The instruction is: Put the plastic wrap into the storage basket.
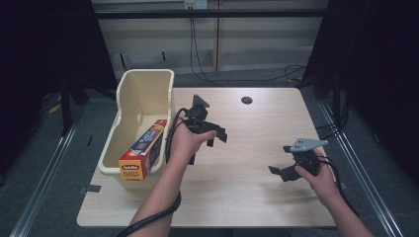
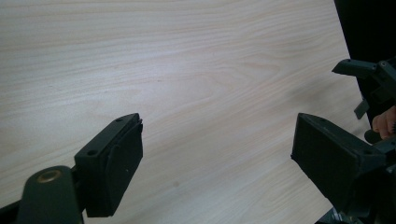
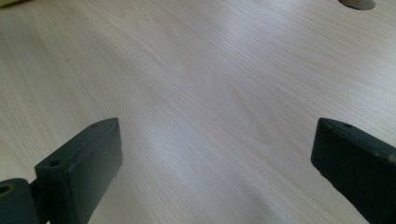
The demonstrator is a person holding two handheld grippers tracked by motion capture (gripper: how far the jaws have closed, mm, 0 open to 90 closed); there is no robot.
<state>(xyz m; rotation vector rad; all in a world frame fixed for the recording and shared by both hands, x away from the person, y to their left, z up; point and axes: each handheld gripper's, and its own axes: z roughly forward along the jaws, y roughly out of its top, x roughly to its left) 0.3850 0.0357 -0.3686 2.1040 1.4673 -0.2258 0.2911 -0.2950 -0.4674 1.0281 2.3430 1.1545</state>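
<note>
At nine o'clock from your empty, open left gripper [image 1: 210,129] the box [image 1: 143,155] leans in the tub [image 1: 143,86], so swing there next; your right gripper [image 1: 284,160] is open too.

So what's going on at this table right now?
A person holds a gripper in each hand over a wooden table. Both the left gripper and the right gripper are open and empty. A boxed roll of wrap leans on the rim of a cream tub, untouched.
</note>
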